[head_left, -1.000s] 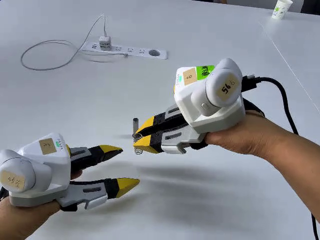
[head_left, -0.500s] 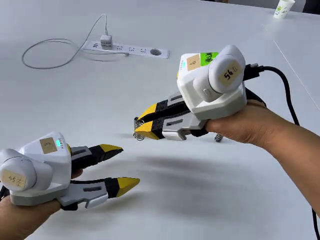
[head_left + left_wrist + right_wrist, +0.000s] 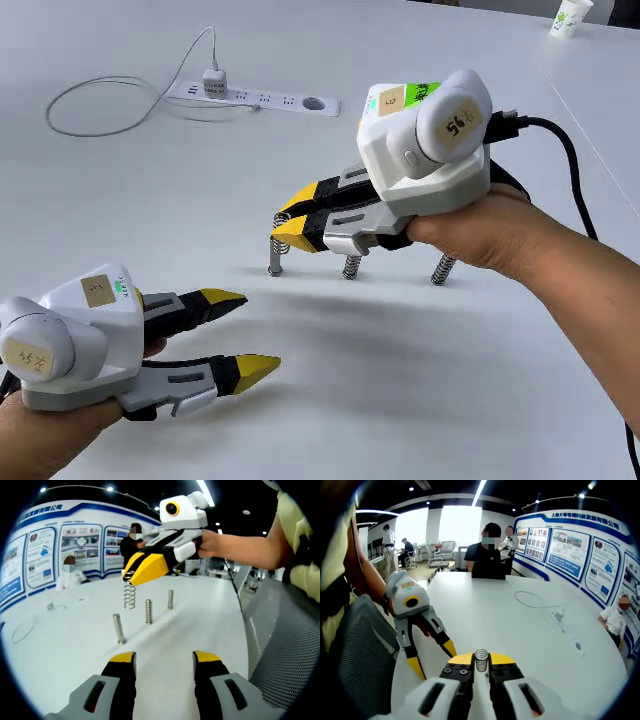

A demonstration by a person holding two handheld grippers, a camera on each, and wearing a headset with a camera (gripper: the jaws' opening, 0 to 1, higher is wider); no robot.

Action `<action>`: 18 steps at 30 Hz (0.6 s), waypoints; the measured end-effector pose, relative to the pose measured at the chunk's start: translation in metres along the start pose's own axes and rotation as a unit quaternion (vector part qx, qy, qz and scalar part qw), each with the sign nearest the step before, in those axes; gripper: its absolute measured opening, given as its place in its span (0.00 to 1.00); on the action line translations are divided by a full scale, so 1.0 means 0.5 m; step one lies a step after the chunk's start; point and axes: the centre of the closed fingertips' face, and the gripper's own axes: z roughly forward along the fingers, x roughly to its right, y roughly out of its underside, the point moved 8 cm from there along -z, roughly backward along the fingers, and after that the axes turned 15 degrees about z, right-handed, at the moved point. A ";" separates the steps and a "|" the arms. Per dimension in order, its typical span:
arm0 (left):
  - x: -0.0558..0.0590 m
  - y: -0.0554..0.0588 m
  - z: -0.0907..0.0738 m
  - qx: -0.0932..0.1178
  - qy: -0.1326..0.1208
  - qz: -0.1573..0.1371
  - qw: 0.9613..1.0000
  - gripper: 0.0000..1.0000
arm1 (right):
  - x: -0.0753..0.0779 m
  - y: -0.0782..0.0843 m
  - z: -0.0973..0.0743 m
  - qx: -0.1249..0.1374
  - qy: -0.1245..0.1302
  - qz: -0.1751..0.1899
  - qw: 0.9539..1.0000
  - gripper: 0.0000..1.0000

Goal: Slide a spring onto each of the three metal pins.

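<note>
Three metal pins stand in a row on the white table. The left pin is bare. The middle pin and the right pin each wear a spring. My right gripper is shut on another spring, which hangs from its tips close beside the top of the bare pin. My left gripper is open and holds nothing, low at the near left, a short way from the pins.
A white power strip with a plugged charger and a looping white cable lies at the back left. A paper cup stands far right. A black cable trails from the right gripper. Several people sit beyond the table.
My right gripper has lifted the spring from near the tabletop up beside the bare pin's top, uncovering the two pins with springs behind it. The left gripper has stayed put.
</note>
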 end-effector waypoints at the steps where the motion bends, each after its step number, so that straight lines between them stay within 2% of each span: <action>1: 0.000 0.000 0.000 0.000 0.000 0.000 1.000 0.46 | 0.002 -0.001 0.001 0.001 0.001 0.002 1.000 0.12; 18: -0.001 0.003 -0.003 -0.002 -0.001 -0.002 1.000 0.46 | 0.031 -0.009 0.018 0.008 0.018 0.020 1.000 0.12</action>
